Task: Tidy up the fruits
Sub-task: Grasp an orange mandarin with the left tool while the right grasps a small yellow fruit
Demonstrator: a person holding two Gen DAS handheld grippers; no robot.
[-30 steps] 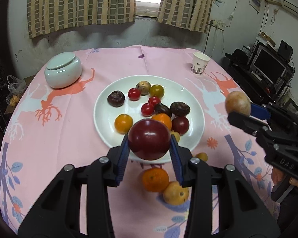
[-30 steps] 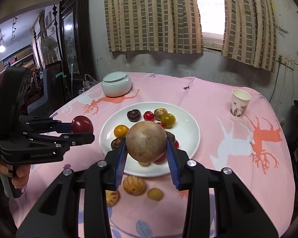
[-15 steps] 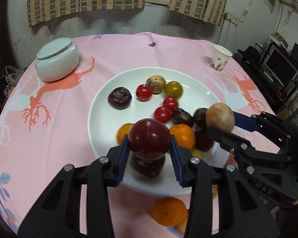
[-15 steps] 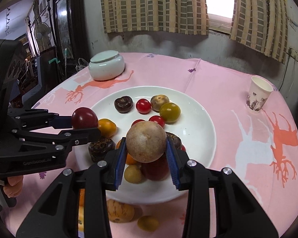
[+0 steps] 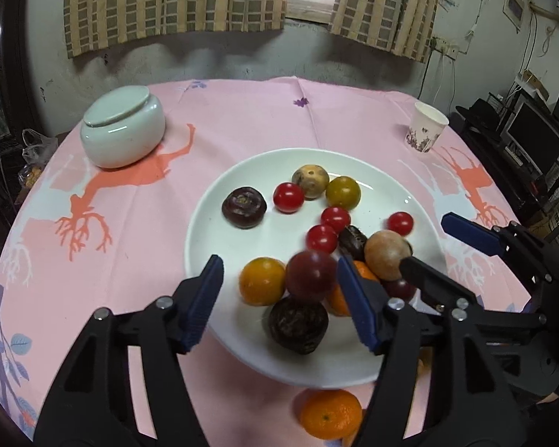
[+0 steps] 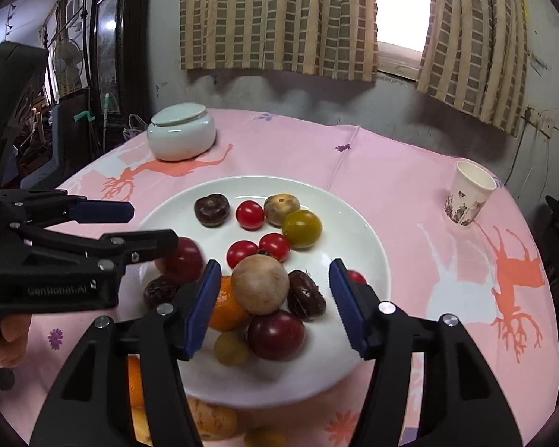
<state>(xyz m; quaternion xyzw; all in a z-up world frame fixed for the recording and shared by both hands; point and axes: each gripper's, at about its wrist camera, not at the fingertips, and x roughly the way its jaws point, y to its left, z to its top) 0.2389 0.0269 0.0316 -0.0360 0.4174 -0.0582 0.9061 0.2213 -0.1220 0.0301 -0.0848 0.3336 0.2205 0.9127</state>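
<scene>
We see both grippers, left [image 5: 279, 301] and right [image 6: 275, 305], jaws released over the plate [image 5: 220, 201]. Plum [image 5: 311, 275] and tan fruit [image 6: 260, 284] sit free, at 6 o'clock on the plate.

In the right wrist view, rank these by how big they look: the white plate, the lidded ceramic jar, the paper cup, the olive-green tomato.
1. white plate
2. lidded ceramic jar
3. paper cup
4. olive-green tomato

Cup and tomato look fairly close in size, and the tomato sits nearer the camera, so that order is unsure.
</scene>
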